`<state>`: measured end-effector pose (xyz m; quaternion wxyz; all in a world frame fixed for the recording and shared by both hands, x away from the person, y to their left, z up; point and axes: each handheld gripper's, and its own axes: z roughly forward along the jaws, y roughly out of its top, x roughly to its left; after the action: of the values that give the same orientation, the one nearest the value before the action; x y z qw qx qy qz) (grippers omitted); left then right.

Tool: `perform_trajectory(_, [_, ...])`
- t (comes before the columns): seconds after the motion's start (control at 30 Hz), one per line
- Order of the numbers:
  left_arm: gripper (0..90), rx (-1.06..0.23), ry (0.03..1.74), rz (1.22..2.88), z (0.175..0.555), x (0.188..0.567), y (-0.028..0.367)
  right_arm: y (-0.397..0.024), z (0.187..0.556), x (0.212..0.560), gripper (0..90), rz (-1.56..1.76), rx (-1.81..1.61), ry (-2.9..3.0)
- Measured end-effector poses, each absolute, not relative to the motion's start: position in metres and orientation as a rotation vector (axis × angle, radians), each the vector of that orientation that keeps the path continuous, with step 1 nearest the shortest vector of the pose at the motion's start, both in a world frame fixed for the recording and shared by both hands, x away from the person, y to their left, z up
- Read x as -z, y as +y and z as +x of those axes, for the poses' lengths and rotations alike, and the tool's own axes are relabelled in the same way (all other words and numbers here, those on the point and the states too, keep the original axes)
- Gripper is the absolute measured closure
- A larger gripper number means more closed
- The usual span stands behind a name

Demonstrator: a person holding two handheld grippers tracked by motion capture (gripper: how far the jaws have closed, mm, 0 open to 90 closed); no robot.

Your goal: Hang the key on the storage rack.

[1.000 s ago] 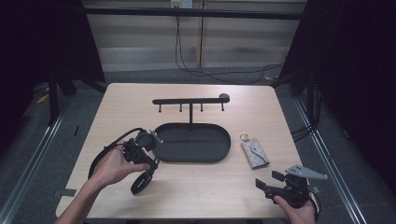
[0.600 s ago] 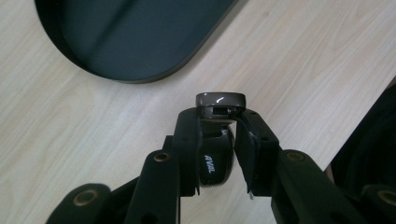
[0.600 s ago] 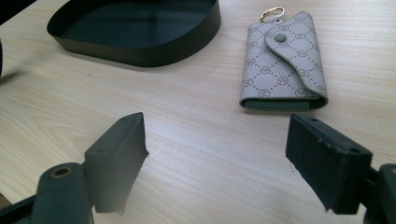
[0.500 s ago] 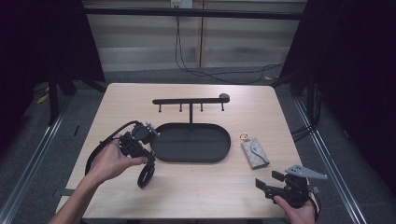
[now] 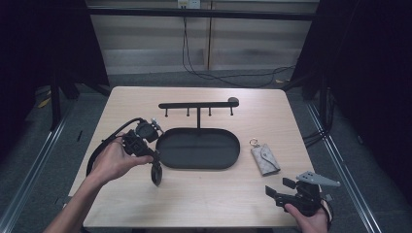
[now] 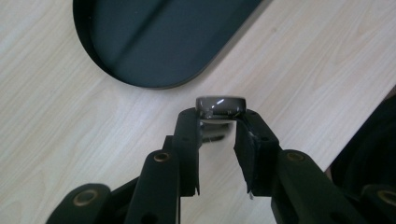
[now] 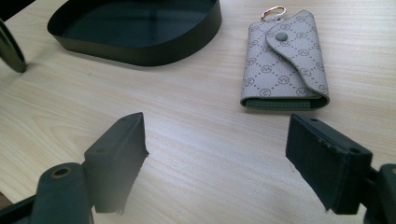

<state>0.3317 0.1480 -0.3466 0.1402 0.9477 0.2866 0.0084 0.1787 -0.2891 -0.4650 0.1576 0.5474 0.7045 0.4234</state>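
My left gripper (image 5: pixel 152 156) hovers just left of the black oval tray (image 5: pixel 199 148), shut on a dark glossy object that looks like sunglasses (image 5: pixel 156 173); it hangs down from the jaws above the table. In the left gripper view the jaws pinch its grey shiny edge (image 6: pixel 220 104), with the tray (image 6: pixel 154 37) beyond. My right gripper (image 5: pixel 276 187) rests at the front right edge of the table, open and empty (image 7: pixel 215 140). A beige patterned key pouch (image 7: pixel 285 65) lies just ahead of it, to the right of the tray (image 7: pixel 140 51).
A black rack with several hooks (image 5: pixel 198 105) stands behind the tray. The key pouch (image 5: pixel 265 158) has a metal ring at its far end. A cable loops from the left gripper over the table's left edge (image 5: pixel 97 150). Dark floor surrounds the table.
The left hand has lifted the dark object off the table and carried it slightly toward the tray. The right gripper has stayed where it was.
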Motion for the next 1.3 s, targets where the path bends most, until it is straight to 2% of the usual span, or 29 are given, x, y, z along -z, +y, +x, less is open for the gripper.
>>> perform_trajectory(1.3, [70.7,0.038,0.963,2.825,0.366,0.311,0.134,-0.289,0.179,0.465,20.2,1.568,-1.208,2.021])
